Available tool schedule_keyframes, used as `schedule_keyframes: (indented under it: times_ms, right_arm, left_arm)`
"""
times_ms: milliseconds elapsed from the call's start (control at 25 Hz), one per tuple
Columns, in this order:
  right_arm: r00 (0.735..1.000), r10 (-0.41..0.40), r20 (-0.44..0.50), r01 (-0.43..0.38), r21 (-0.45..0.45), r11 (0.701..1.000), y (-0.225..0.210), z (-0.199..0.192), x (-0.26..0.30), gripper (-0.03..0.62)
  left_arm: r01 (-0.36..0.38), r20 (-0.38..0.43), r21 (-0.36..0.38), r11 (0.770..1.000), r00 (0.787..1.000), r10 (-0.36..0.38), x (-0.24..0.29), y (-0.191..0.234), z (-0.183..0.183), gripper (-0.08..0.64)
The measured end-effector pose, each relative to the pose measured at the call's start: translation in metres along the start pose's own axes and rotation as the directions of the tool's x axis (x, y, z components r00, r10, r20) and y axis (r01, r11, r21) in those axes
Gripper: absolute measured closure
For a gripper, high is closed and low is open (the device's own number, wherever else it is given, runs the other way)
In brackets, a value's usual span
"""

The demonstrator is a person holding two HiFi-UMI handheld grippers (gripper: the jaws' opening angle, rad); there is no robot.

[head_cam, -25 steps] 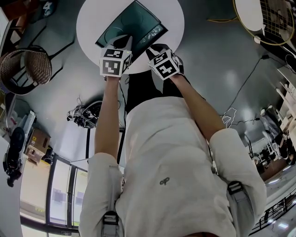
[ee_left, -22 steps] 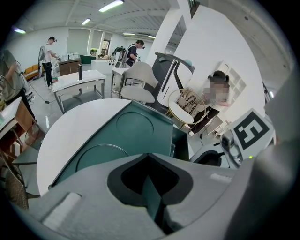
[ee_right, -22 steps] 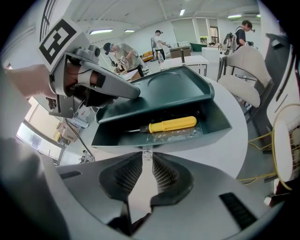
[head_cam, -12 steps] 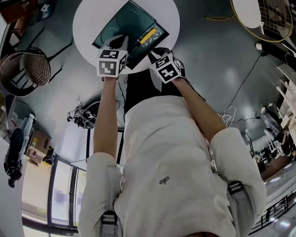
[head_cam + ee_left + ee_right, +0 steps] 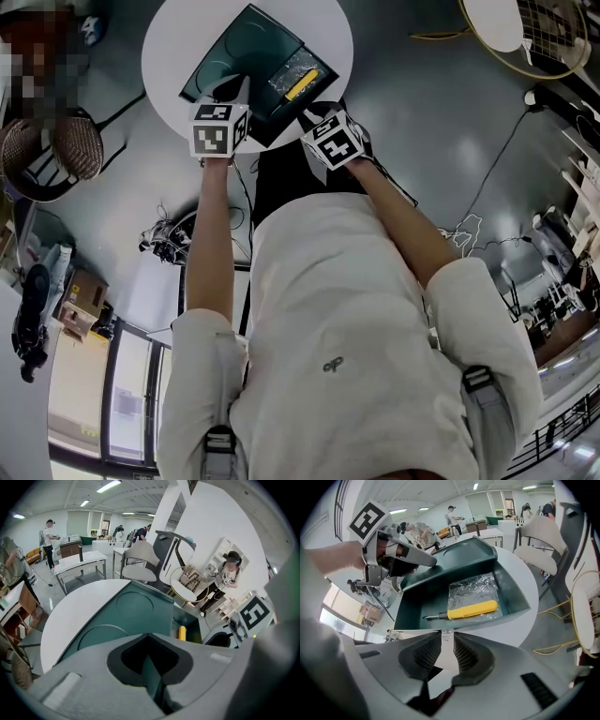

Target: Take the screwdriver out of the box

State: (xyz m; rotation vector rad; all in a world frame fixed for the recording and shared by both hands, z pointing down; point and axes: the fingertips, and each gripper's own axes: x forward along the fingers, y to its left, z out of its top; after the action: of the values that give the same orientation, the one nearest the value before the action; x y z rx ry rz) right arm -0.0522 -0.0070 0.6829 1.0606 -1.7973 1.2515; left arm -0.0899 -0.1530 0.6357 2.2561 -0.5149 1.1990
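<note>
A dark green box [image 5: 513, 599] lies on a round white table [image 5: 167, 45]. Its lid [image 5: 246, 45] is tipped up and back. Inside lies a yellow-handled screwdriver [image 5: 471, 610], partly on a clear plastic bag [image 5: 473, 588]; the screwdriver [image 5: 300, 82] also shows from above. My left gripper [image 5: 427, 560] is shut on the lid's front edge, and the lid [image 5: 136, 609] fills the left gripper view beyond the left gripper [image 5: 151, 660]. My right gripper [image 5: 447, 641] hovers just before the box's near wall, jaws a narrow gap apart, holding nothing.
A wicker chair [image 5: 47, 150] stands to the table's left. Another round table with a gold rim [image 5: 511, 28] is at top right. Cables [image 5: 173, 230] lie on the grey floor. Chairs [image 5: 140, 562] and people stand beyond the table.
My left gripper has swung the lid further open. The screwdriver and the plastic bag, hidden a second ago, now show inside. The right gripper has barely moved.
</note>
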Motion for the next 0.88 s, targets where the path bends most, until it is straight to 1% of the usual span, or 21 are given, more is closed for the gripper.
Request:
schedule_keyframes:
  times_ms: [80,200,320,520,680,800,880]
  right_arm:
    - [1.0,0.008,0.011,-0.008,-0.007,1.0,-0.003,0.003,-0.005,0.5]
    - [0.999,0.011,0.04,-0.011,-0.006,1.0,-0.009,0.004,-0.013,0.5]
    - [0.999,0.016,0.031,-0.016,-0.003,1.0,-0.016,-0.002,-0.027,0.5]
    - [0.997,0.012,0.072,-0.012,-0.004,1.0,-0.028,-0.004,-0.054,0.502]
    - [0.994,-0.001,0.113,0.0,0.006,1.0,-0.045,-0.004,-0.082,0.503]
    - [0.991,-0.016,0.131,0.013,0.029,1.0,-0.06,-0.012,-0.098,0.505]
    - [0.991,-0.026,0.129,0.021,0.044,0.999,-0.07,-0.022,-0.103,0.505]
  left_arm:
    - [-0.012,-0.009,0.012,1.0,1.0,0.012,0.0,-0.003,0.002,0.549]
    - [-0.011,0.007,0.02,1.0,1.0,0.011,-0.004,-0.016,0.009,0.549]
    - [0.0,0.017,0.038,0.999,1.0,-0.001,-0.006,-0.036,0.014,0.549]
    - [0.023,-0.002,0.081,0.996,1.0,-0.023,0.002,-0.072,0.012,0.548]
    - [0.05,-0.048,0.129,0.99,0.998,-0.044,0.02,-0.097,0.005,0.548]
    - [0.056,-0.113,0.185,0.981,0.993,-0.036,0.035,-0.107,-0.009,0.548]
    - [0.059,-0.15,0.206,0.977,0.988,-0.028,0.044,-0.111,-0.018,0.548]
